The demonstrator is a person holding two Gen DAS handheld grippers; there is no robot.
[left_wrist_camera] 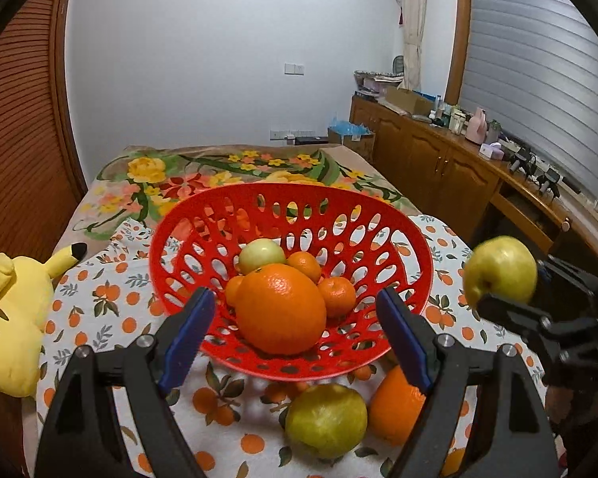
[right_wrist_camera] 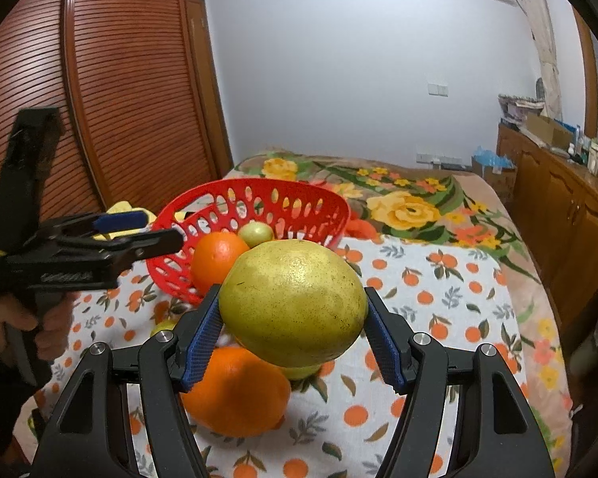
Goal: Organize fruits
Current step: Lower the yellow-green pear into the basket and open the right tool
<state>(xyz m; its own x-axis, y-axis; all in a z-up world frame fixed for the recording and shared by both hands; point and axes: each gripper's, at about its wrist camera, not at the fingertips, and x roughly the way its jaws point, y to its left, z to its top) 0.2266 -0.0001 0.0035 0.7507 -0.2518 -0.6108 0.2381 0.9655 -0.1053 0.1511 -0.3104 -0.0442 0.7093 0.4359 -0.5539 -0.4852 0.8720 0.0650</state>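
- Fruits mostly sit in the red basket (left_wrist_camera: 291,279) at centre of the orange-print cloth (left_wrist_camera: 99,290): a big orange (left_wrist_camera: 281,308), three small mandarins around it, e.g. one at its 3 o'clock (left_wrist_camera: 337,296), and a pale green fruit (left_wrist_camera: 261,255) at its 12.
- Still loose on the cloth, at the basket's 6 o'clock: a yellow-green fruit (left_wrist_camera: 326,420) w/ a second orange (left_wrist_camera: 394,404) touching it at its 3.
- Right gripper (right_wrist_camera: 293,338) is clamped on a large yellow-green fruit (right_wrist_camera: 293,302), pads on its widest part at 3 and 9, held up off the cloth, approx at the basket's 4 o'clock in the right cam.
- Left gripper (left_wrist_camera: 295,334) is spread wide, nothing in it, hovering in front of the basket rim, above the two loose fruits.
- Handling, my guess: held fruit looks heavy, w/ firm waxy rind, so it could slip or roll in the pads; grip across the middle seems right. Squeezing harder shouldn't bruise it much.
- Mandarins look soft and light – pinch gently at the sides.
- Basket is already fairly full; a big fruit set on top may roll, so lower it into a gap, not drop it.
- Yellow plush toy (left_wrist_camera: 12,318) lies at the basket's 9 o'clock, well apart.
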